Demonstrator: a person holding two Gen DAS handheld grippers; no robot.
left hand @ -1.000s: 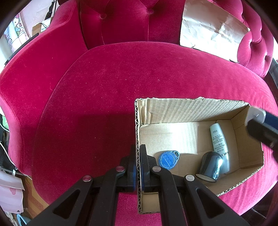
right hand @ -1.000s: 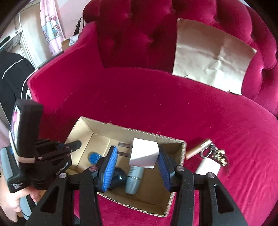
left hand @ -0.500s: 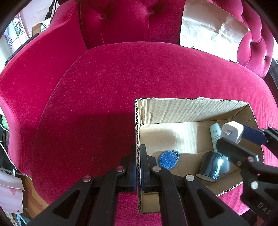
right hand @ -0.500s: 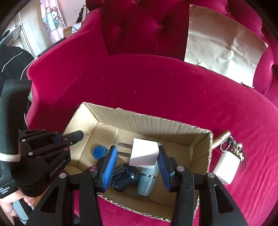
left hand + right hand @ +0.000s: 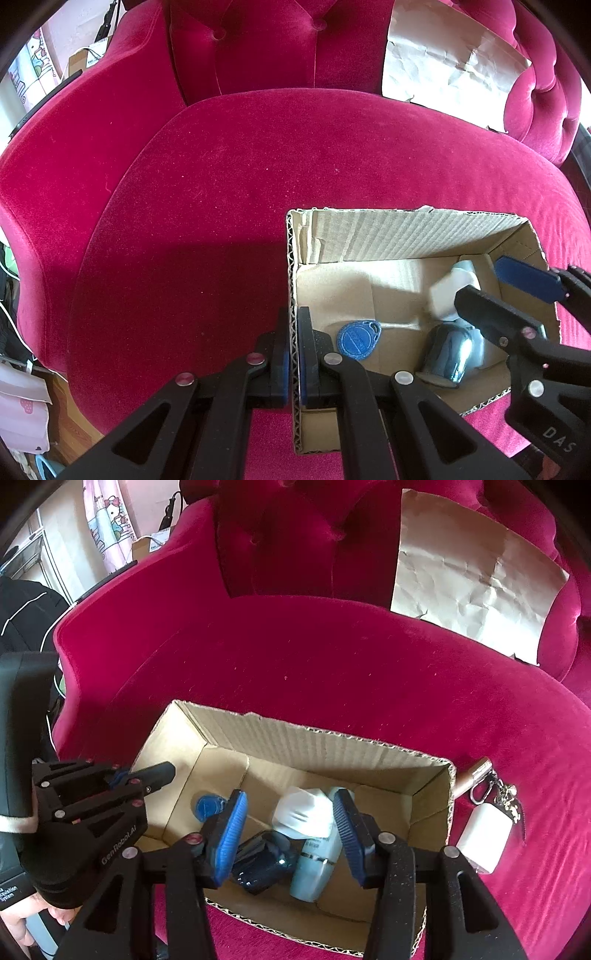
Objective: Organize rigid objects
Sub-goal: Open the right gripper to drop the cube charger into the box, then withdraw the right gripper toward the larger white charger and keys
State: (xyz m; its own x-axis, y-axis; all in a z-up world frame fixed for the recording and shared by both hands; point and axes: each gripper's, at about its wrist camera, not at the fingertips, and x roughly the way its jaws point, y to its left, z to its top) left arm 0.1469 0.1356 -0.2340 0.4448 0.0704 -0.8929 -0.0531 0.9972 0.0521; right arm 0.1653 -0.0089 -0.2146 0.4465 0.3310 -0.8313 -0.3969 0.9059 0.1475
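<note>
Wide red velvet sofa (image 5: 332, 657), creased paper sheet (image 5: 476, 572) at one o'clock against the backrest. Cardboard box (image 5: 317, 738) low on the seat, holding pale tube (image 5: 314, 867), dark shiny cap (image 5: 264, 864), blue key fob (image 5: 208, 806).

Left gripper (image 5: 293, 354) fingers pinching the box's left wall. Right gripper (image 5: 290, 834) fingers just spreading, white charger plug (image 5: 301, 816) blurred between them, seemingly dropping free.

Risk: plug landing on the tube and bouncing, or snagging a finger on withdrawal. Keyring with white block (image 5: 484, 834) outside at three o'clock, not yet boxed.
</note>
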